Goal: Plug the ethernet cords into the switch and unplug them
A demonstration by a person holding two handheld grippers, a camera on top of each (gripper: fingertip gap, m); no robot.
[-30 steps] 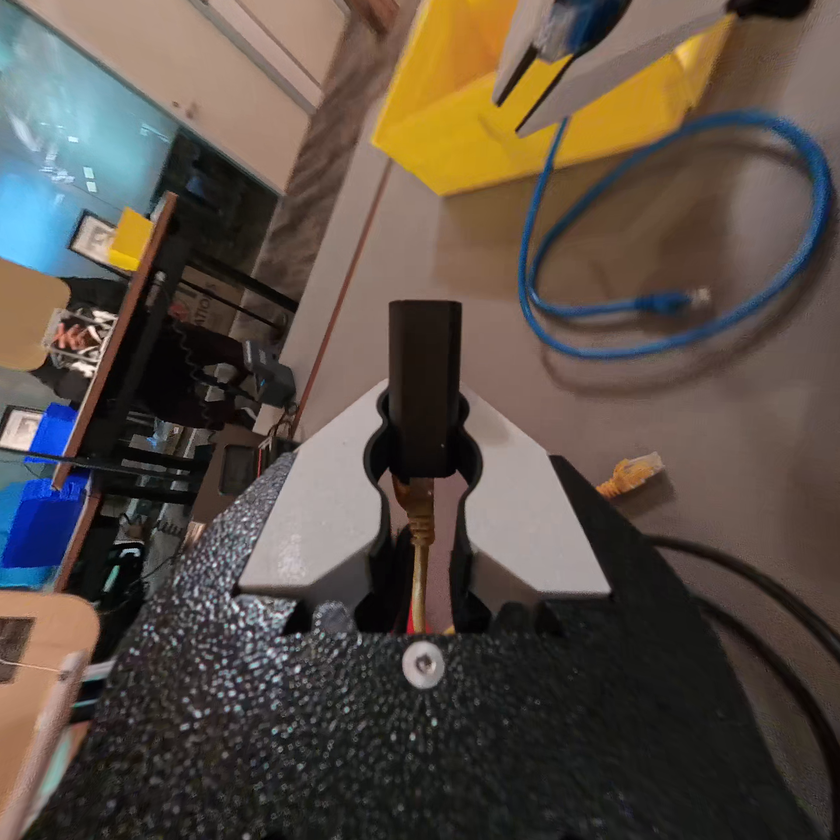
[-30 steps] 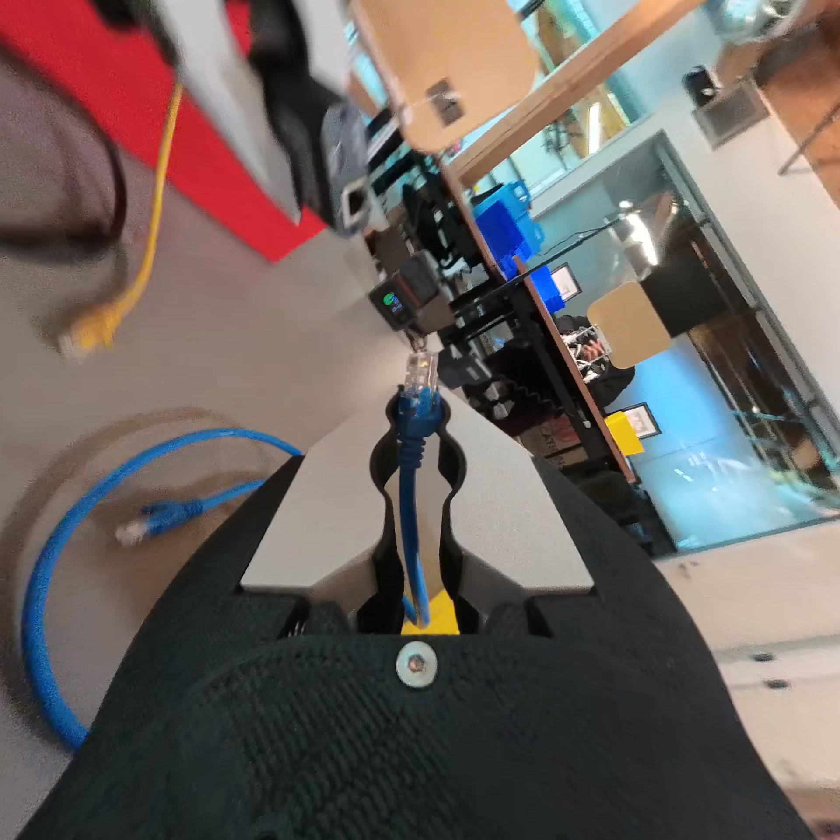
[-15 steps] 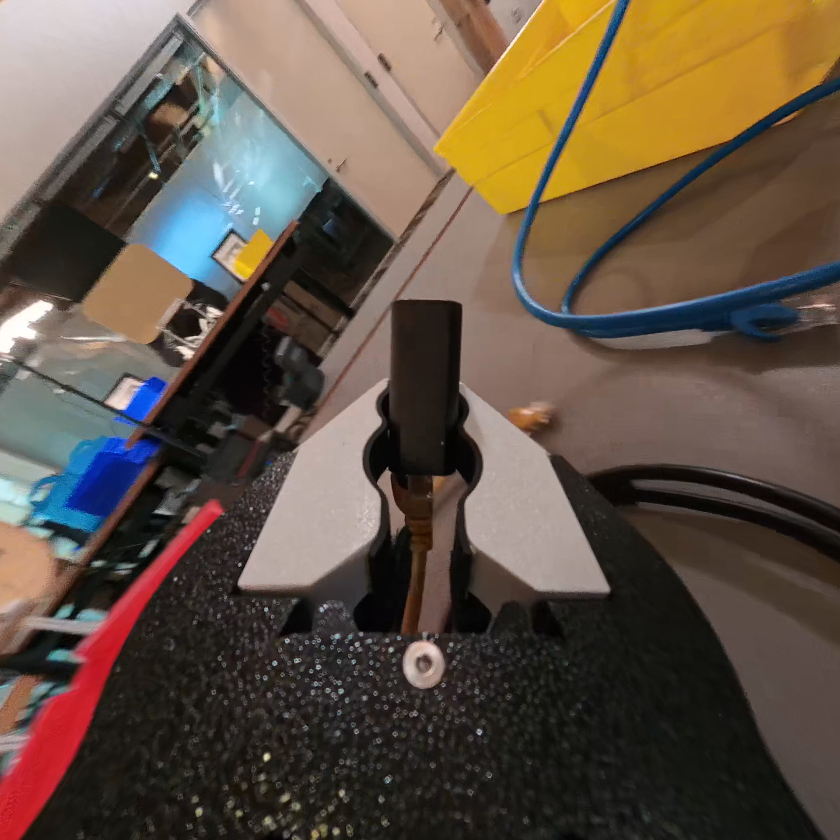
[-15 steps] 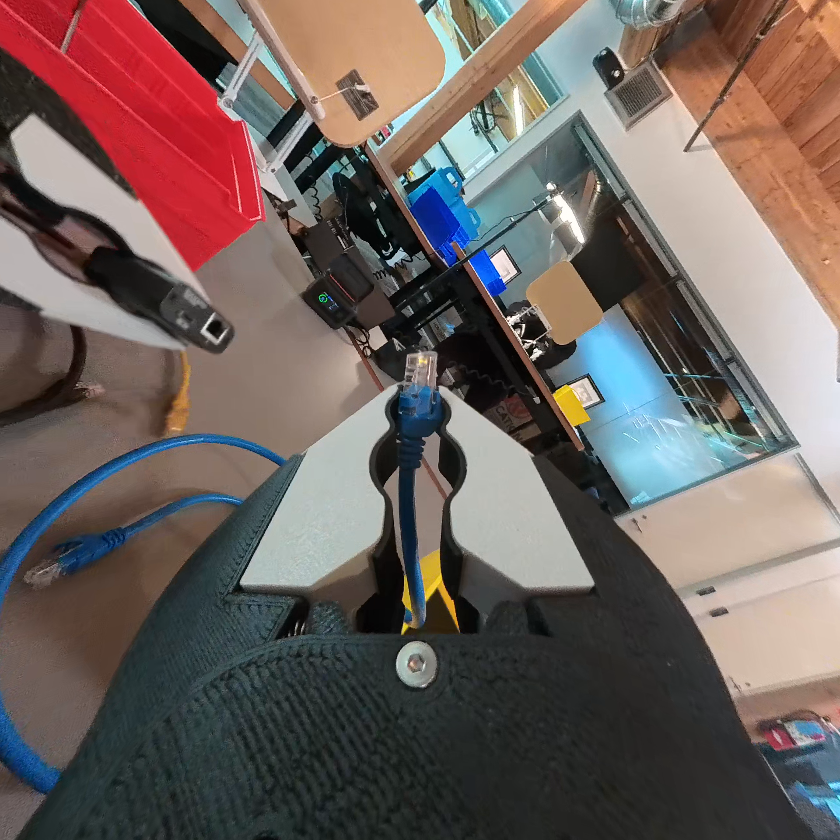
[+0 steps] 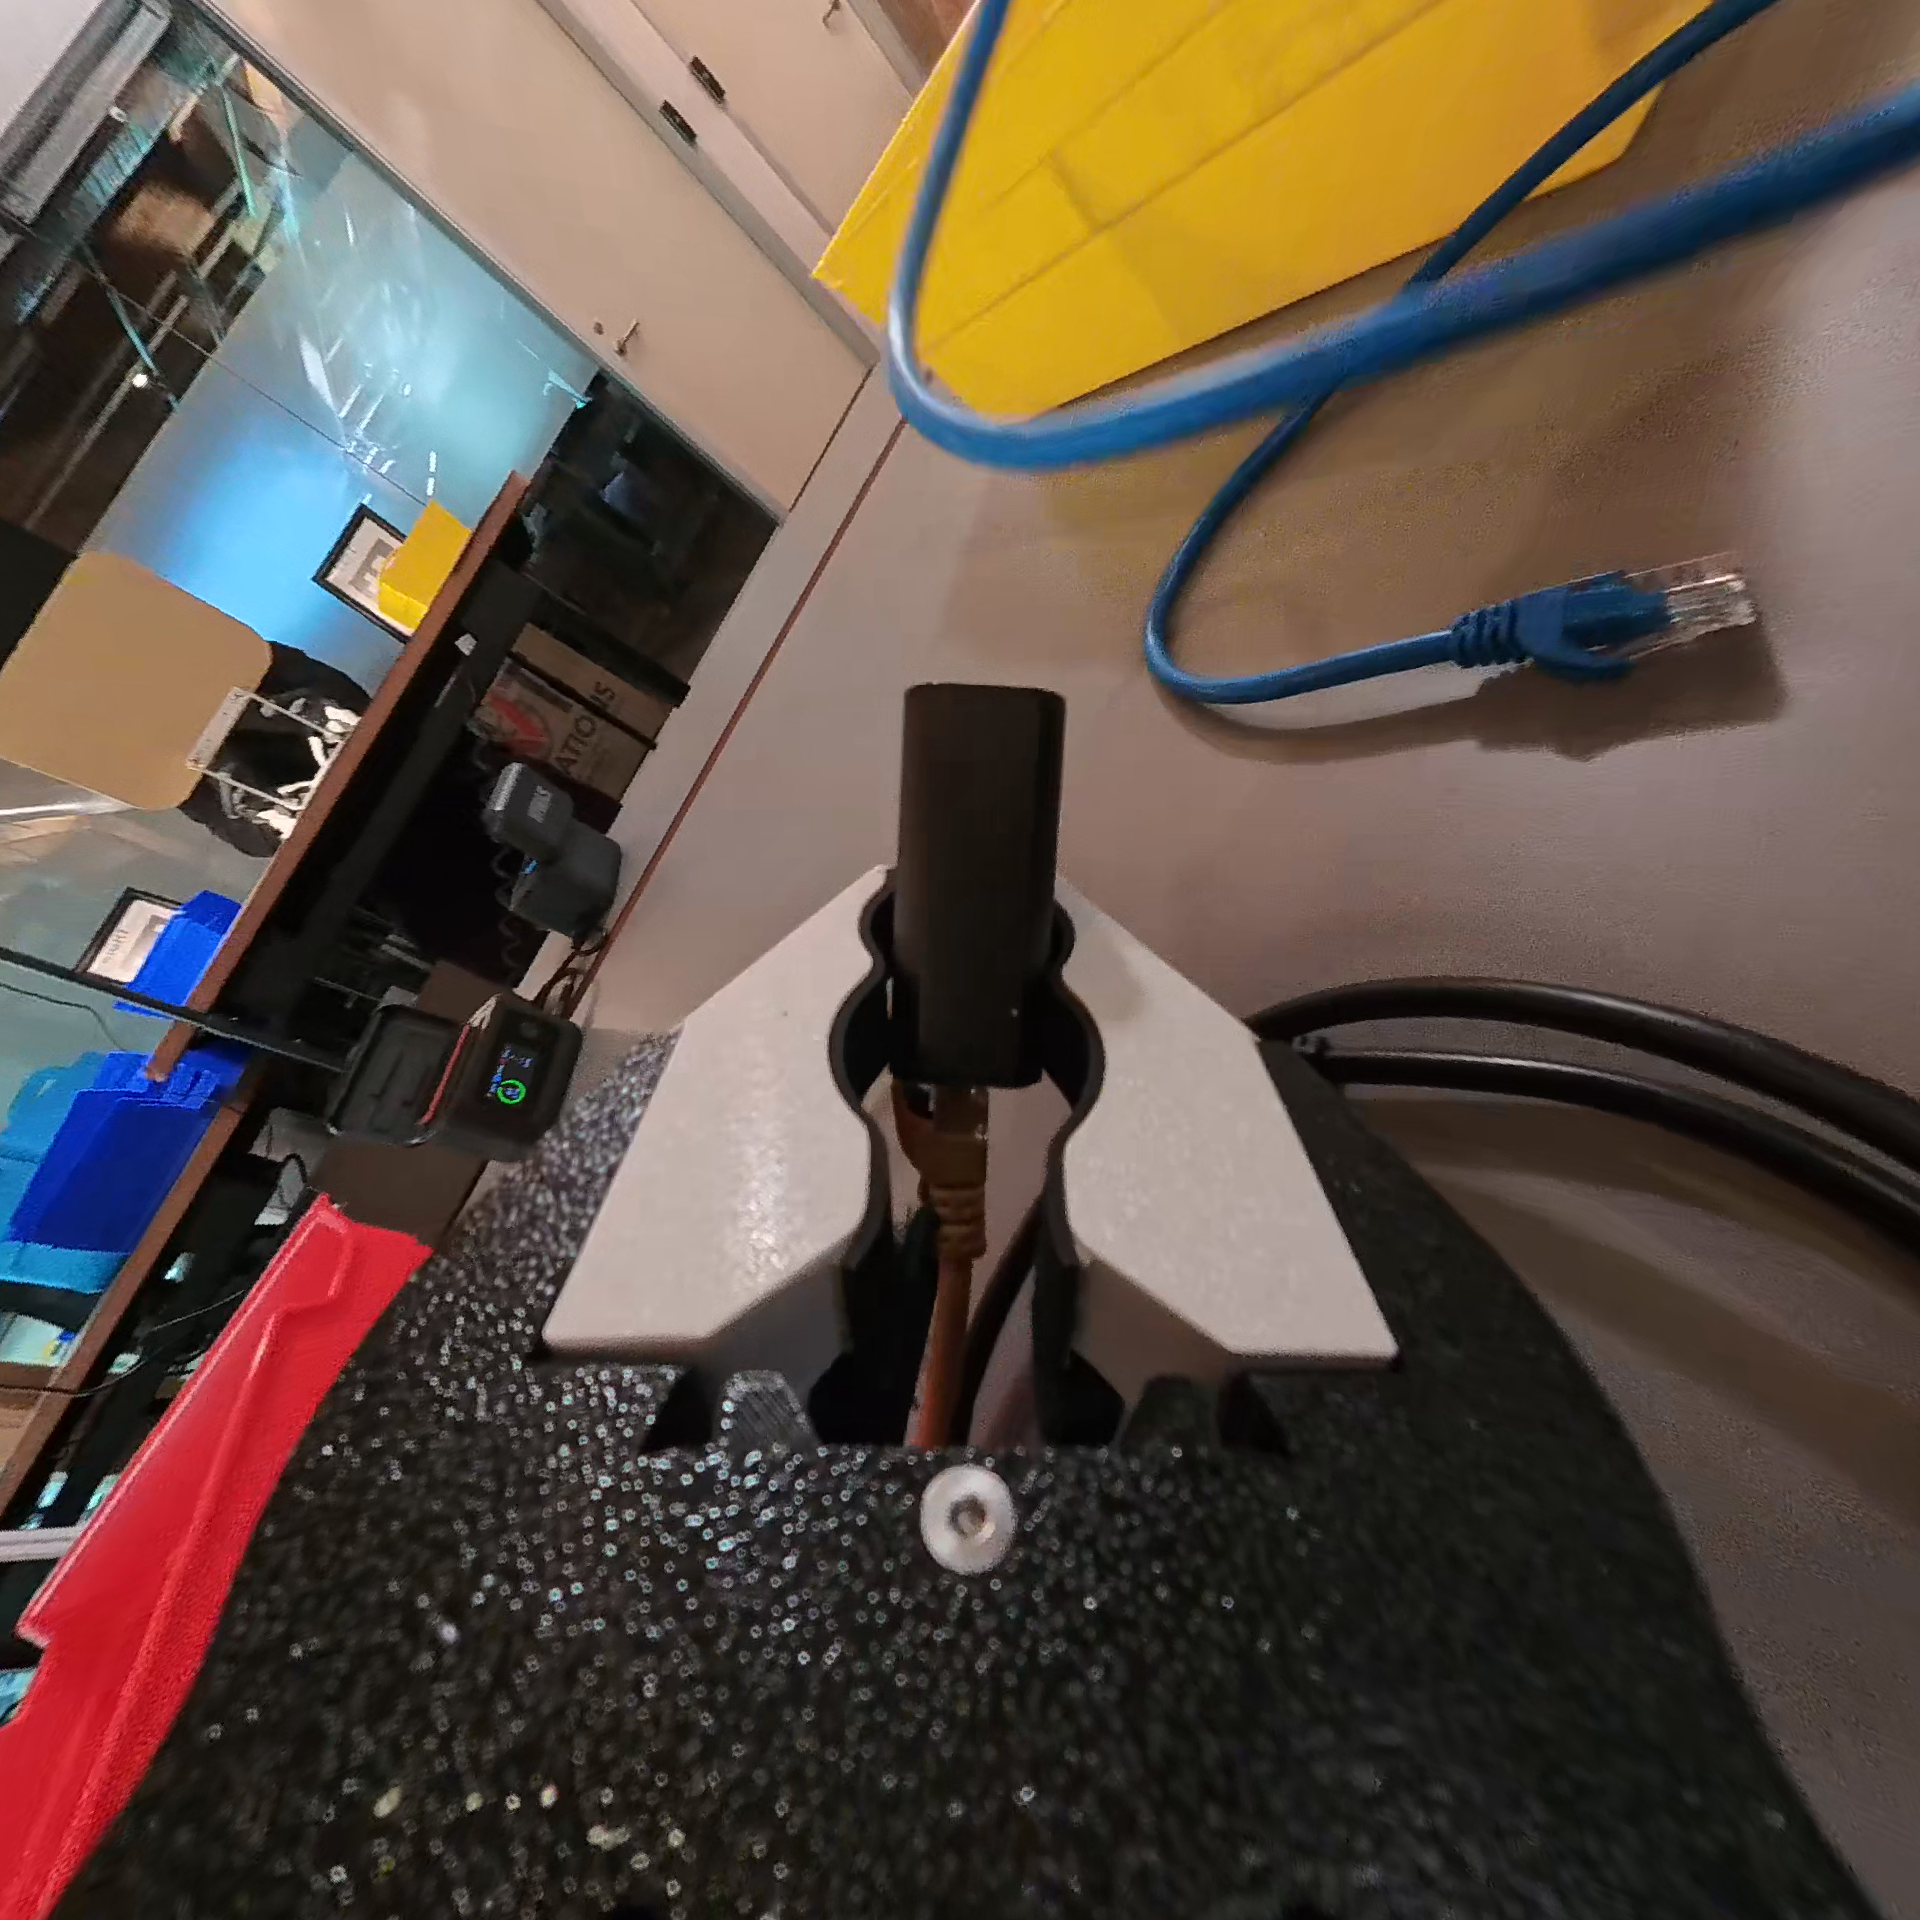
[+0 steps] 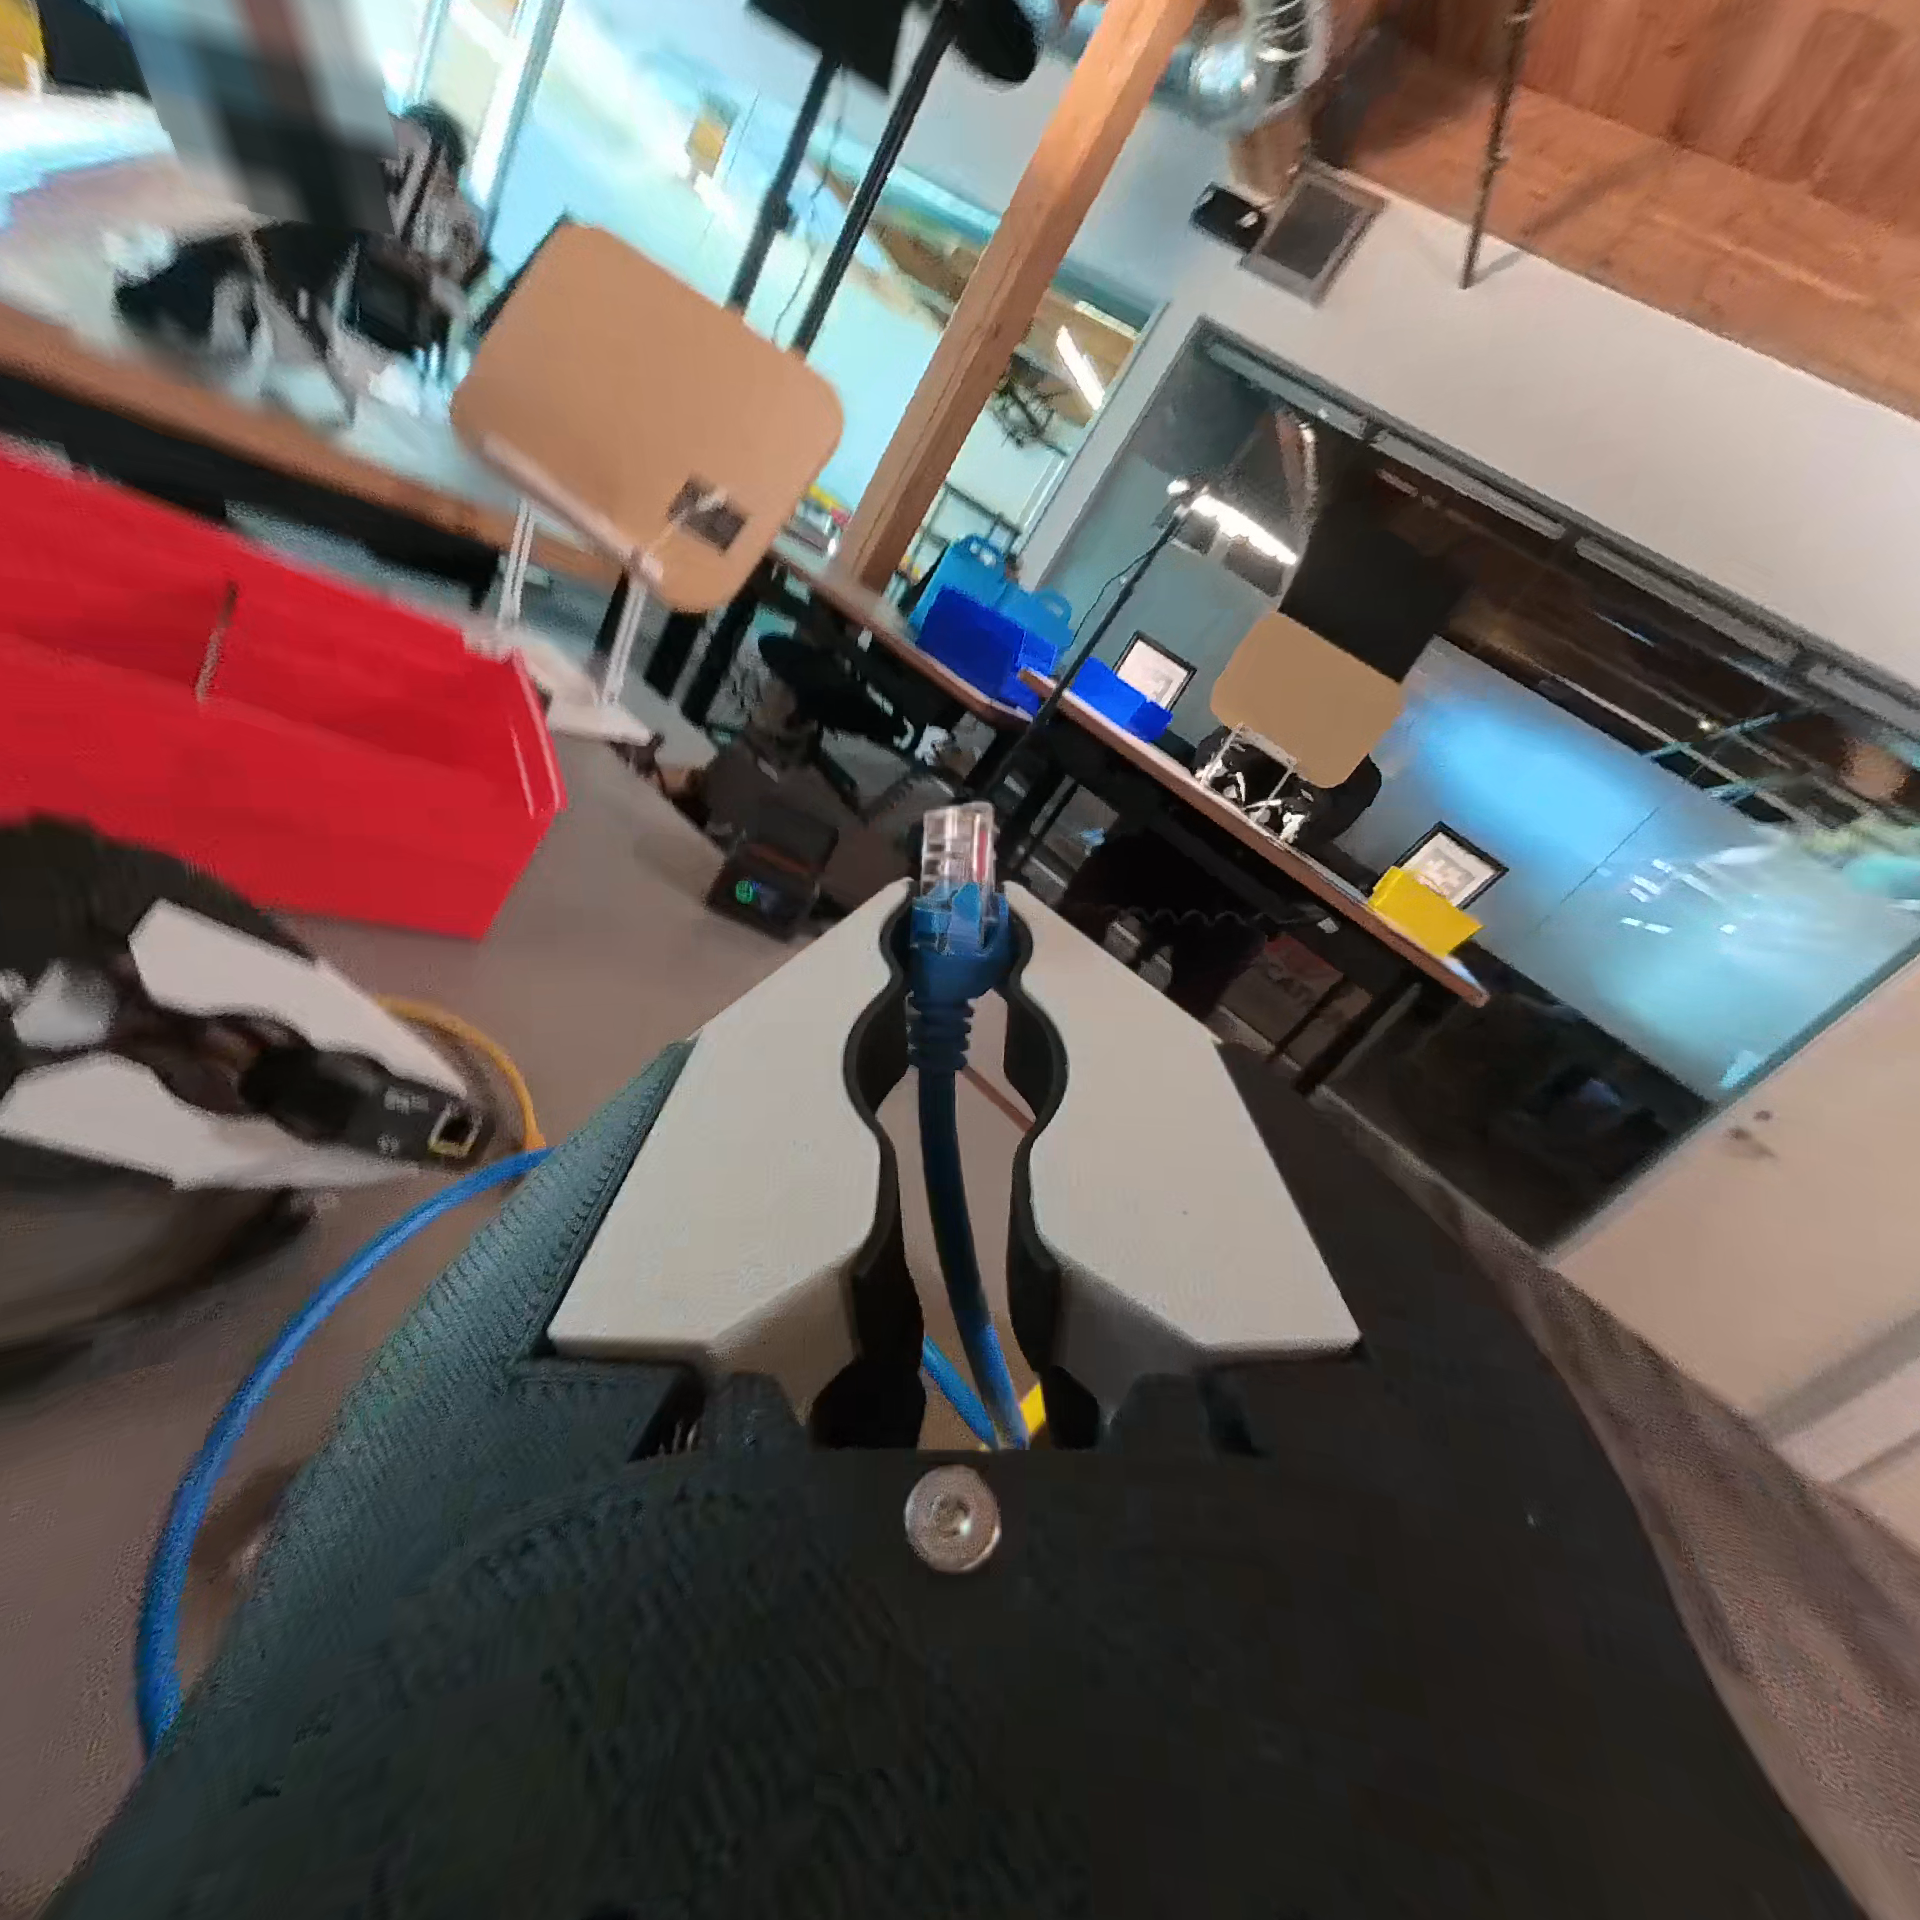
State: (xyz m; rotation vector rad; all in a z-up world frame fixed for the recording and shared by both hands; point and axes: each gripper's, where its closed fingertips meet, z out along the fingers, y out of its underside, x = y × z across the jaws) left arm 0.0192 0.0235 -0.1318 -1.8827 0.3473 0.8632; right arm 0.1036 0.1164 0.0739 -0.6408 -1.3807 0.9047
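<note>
**Q:** Left wrist view: what does the left gripper (image 5: 971, 997) hold, and why that way?

**A:** Its fingers are clamped on a black switch (image 5: 977, 883), a small block that sticks out forward past the tips. A yellow cord (image 5: 951, 1195) is already plugged into its rear end and runs back between the fingers. Held so, the front port likely stays free for a second plug.

**Q:** And the right wrist view?

**A:** The right gripper (image 6: 956, 940) has its fingers closed on the boot of a blue cord (image 6: 951, 1143), clear plug (image 6: 958, 847) pointing ahead, probably so it can be pushed straight in. The switch shows at nine o'clock, blurred, apart from the plug.

**Q:** Anything else?

**A:** The blue cord's other end lies loose on the grey worktop (image 5: 1351, 831) at two o'clock in the left view, near a yellow bin (image 5: 1195, 177). A red bin (image 6: 260, 748) sits at ten o'clock in the right view.
</note>
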